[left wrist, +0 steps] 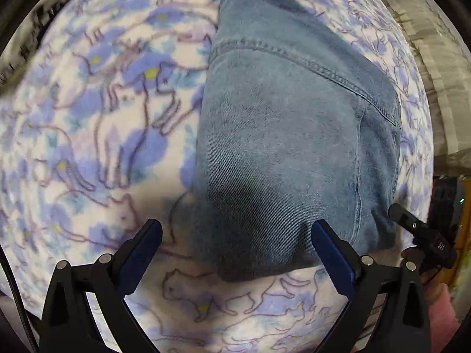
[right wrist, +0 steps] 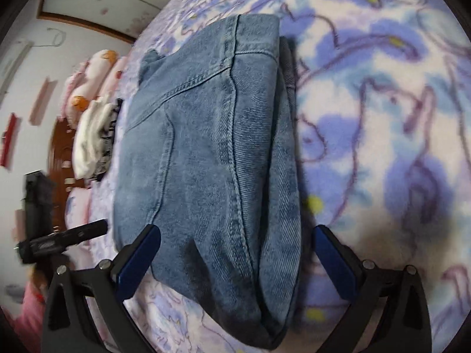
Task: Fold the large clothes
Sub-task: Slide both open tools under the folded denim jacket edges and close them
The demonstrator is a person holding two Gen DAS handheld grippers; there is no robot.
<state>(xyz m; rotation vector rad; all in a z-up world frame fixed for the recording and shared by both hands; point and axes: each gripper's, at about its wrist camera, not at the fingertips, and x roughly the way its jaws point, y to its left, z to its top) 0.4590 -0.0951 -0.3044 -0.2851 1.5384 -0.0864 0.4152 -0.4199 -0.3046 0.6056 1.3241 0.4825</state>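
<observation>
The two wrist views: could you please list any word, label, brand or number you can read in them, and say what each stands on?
"DAS", or close to it: small white letters on the right gripper, seen at the edge of the left wrist view; too small to be sure.
White-and-black folded cloth: black print, too blurred to read.
Jeans: no label or text visible.

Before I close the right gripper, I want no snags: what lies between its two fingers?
In the right wrist view, only the folded jeans lie between the open right gripper's fingers, resting on the floral blanket.
</observation>
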